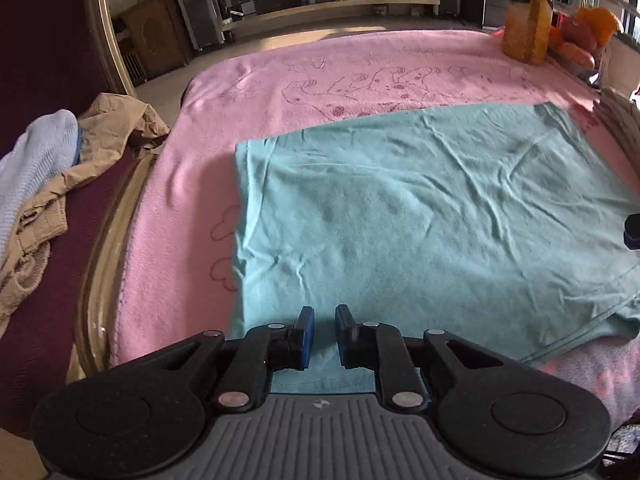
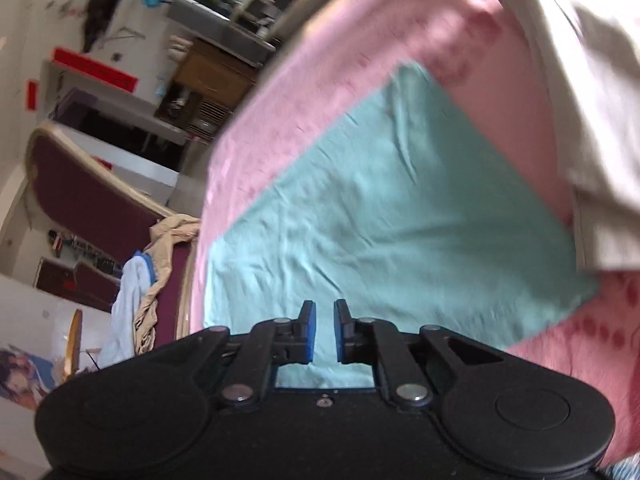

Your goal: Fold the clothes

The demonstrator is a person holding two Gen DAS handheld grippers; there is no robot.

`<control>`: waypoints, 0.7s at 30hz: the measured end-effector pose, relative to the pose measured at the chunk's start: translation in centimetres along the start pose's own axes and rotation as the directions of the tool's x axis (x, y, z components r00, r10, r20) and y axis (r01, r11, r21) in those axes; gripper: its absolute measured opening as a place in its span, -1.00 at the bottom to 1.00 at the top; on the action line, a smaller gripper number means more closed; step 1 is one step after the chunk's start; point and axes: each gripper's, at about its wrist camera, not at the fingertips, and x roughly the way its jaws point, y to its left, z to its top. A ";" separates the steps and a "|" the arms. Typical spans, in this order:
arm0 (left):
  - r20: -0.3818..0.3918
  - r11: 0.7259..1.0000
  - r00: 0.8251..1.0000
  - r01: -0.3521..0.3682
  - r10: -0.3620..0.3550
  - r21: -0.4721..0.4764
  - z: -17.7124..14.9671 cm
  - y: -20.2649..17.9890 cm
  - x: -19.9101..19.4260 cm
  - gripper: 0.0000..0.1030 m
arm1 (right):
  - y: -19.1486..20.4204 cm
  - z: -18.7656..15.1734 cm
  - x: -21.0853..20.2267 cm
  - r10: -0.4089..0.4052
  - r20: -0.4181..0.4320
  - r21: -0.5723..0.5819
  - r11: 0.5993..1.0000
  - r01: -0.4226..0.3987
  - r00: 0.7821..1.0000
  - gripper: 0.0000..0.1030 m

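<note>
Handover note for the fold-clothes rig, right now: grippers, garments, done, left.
Left gripper: jaws slightly apart, nothing between them, above the near edge of the teal garment.
Right gripper: same, narrow gap, empty.
Teal garment lies flat as a rectangle on the pink blanket, creased; it looks partly folded.
Tan garment and light blue knit are heaped on the maroon chair, untouched.
Left: finish the teal one, then the two on the chair.
</note>
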 end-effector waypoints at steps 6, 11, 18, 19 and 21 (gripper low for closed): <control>-0.067 0.991 0.989 -0.130 0.128 -0.021 -0.5 1.0 -0.4 -0.55 | -2.4 -0.4 -0.4 -0.161 -0.002 0.042 0.986 0.161 0.987 -0.98; 0.008 0.998 1.000 -0.027 0.028 -0.061 -0.8 0.6 -2.2 -0.63 | -2.3 -1.9 -5.5 -0.209 0.148 0.053 0.978 0.204 0.967 -0.53; 0.032 0.996 0.996 0.088 -0.088 0.013 -0.5 -3.2 -2.3 -0.53 | -4.3 -3.5 -5.9 -0.183 0.136 0.162 0.974 0.160 0.974 -0.49; 0.025 0.996 0.996 0.088 -0.089 0.013 -0.6 -3.2 -2.2 -0.53 | -4.5 -3.5 -5.7 -0.183 0.136 0.183 0.971 0.157 0.974 -0.48; 0.012 0.996 0.996 0.090 -0.091 0.005 -0.7 -3.0 -1.8 -0.53 | -4.9 -3.4 -5.2 -0.175 0.128 0.221 0.965 0.144 0.976 -0.48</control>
